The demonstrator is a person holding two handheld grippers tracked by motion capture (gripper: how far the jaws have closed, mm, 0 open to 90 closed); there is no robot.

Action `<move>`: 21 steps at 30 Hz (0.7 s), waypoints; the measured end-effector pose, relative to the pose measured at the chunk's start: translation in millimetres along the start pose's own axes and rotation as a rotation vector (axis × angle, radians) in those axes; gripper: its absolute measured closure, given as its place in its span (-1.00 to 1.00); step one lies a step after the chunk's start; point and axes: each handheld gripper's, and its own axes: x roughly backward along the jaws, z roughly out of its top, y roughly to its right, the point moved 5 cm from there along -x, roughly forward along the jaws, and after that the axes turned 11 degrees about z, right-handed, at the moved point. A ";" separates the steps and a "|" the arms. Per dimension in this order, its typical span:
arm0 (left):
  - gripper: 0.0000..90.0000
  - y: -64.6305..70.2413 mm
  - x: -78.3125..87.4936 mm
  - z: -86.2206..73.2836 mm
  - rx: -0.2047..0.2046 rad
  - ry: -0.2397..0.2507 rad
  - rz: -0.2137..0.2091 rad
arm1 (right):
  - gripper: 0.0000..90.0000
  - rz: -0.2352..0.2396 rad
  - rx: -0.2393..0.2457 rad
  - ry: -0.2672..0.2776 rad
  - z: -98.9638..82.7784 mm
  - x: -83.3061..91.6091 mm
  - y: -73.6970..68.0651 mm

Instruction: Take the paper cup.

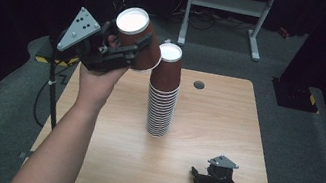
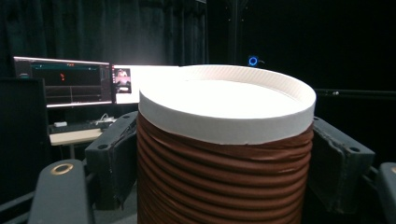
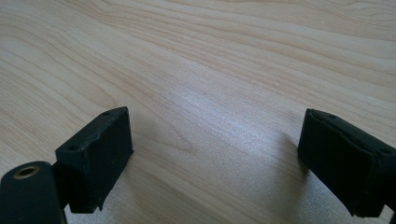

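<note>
A brown ribbed paper cup (image 1: 132, 21), turned upside down with its white base up, is held in the air by my left gripper (image 1: 130, 48), above and to the left of the stack. In the left gripper view the cup (image 2: 224, 140) sits between both black pads (image 2: 114, 158), which press its sides. A tall stack of upside-down brown cups (image 1: 162, 96) stands at the middle of the wooden table (image 1: 215, 126). My right gripper (image 1: 197, 174) rests low at the table's front right, open, with bare wood (image 3: 210, 70) between its jaws.
A dark round grommet hole (image 1: 198, 84) lies in the tabletop behind the stack. A grey metal frame (image 1: 227, 4) stands on the floor beyond the table. Lit monitors (image 2: 63, 81) on a desk show in the left gripper view.
</note>
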 end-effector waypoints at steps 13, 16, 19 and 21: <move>-0.53 2.3 28.2 -24.1 0.029 -0.035 -0.050 | -0.78 0.000 0.001 0.000 0.0 0.0 0.0; -0.53 5.7 31.5 -32.4 0.030 -0.052 -0.058 | -0.78 0.000 0.001 -0.001 0.0 0.0 0.0; -0.53 8.6 34.3 -42.9 0.036 -0.071 -0.067 | -0.78 0.000 0.001 -0.001 0.0 0.0 0.0; -0.53 9.7 35.6 -50.1 0.043 -0.082 -0.073 | -0.78 0.001 0.001 0.000 0.0 0.0 0.0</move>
